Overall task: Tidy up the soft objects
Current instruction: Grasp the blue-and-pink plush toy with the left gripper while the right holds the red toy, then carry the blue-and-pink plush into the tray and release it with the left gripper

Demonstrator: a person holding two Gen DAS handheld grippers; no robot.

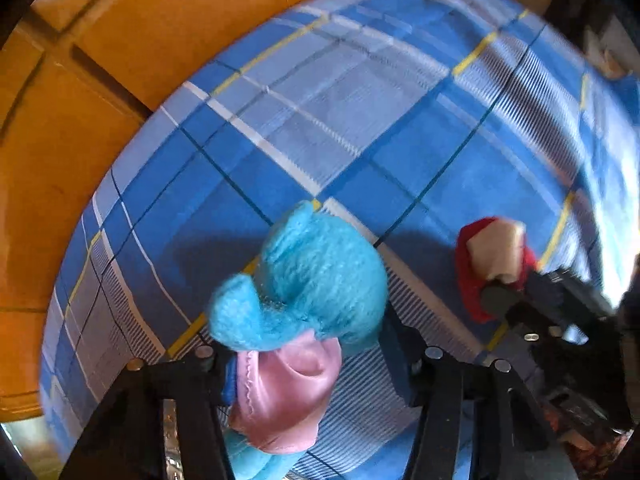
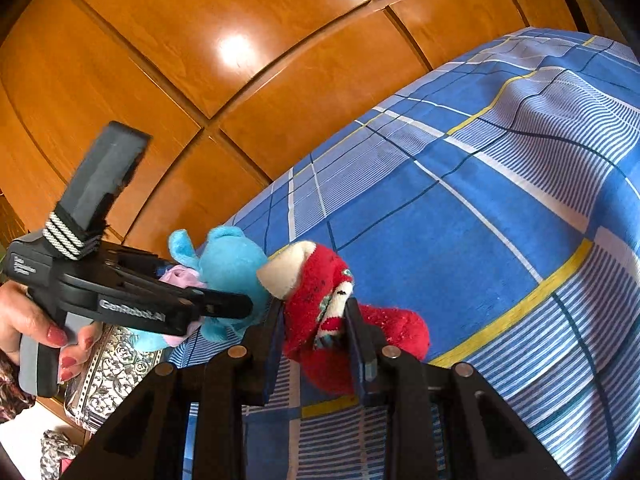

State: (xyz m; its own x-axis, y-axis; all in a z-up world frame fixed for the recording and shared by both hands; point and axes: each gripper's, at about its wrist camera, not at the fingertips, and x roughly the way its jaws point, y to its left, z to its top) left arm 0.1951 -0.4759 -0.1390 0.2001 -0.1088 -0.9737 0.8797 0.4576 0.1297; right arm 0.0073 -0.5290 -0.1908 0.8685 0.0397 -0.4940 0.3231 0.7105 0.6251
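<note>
My left gripper [image 1: 308,356] is shut on a blue plush toy with pink satin ears [image 1: 316,276] and holds it above the blue plaid bed cover [image 1: 360,128]. The toy also shows in the right wrist view [image 2: 228,268], held by the left gripper [image 2: 224,306]. My right gripper [image 2: 314,320] is shut on a red plush toy with a cream tip [image 2: 320,300], lifted over the bed. In the left wrist view the red toy [image 1: 492,256] sits to the right in the right gripper [image 1: 504,296].
An orange wooden wardrobe [image 2: 224,60] stands along the bed's far side. A silver patterned box [image 2: 108,376] lies at the lower left beside the bed. A grey patterned cloth [image 2: 56,452] lies below it.
</note>
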